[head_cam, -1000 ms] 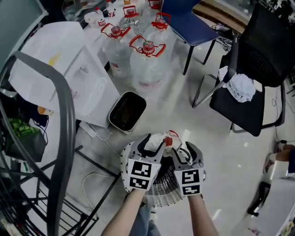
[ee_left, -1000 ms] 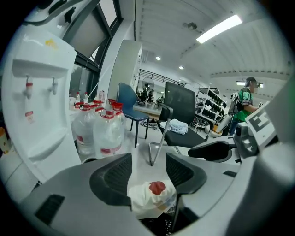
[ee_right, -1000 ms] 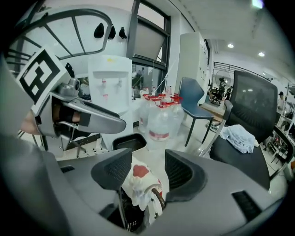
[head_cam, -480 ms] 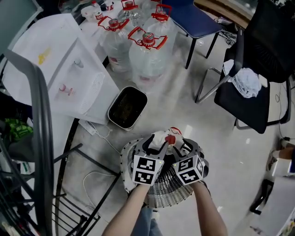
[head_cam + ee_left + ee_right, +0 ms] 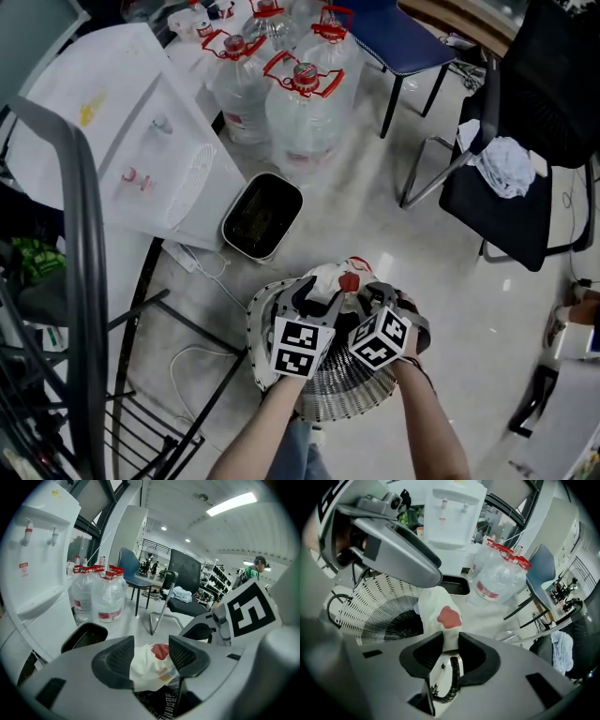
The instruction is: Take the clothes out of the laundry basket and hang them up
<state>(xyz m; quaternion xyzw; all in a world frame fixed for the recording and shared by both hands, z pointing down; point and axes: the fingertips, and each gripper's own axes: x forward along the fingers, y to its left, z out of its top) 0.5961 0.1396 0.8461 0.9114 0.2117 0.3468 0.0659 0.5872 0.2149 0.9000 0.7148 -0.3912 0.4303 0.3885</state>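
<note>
A white garment with a red patch [image 5: 330,277] is bunched just above the white mesh laundry basket [image 5: 330,394] on the floor. My left gripper [image 5: 315,296] has the cloth [image 5: 146,666] pinched between its pads, the jaws standing fairly wide round the bunch. Close on its right, my right gripper [image 5: 371,302] is tilted, and its jaws are closing on a fold of the same garment [image 5: 437,607], which fills the narrow gap between the pads. The basket [image 5: 370,603] lies directly below both grippers.
Large water bottles [image 5: 300,103] and a white water dispenser [image 5: 122,141] stand beyond the basket, with a black tray [image 5: 261,216] beside them. A black chair holding a white cloth [image 5: 506,169] is at the right. A grey drying rack [image 5: 84,281] and floor cables [image 5: 187,366] are at the left.
My right gripper has turned to a tilt and drawn its jaws in on the white garment. The left gripper has kept its grip and place.
</note>
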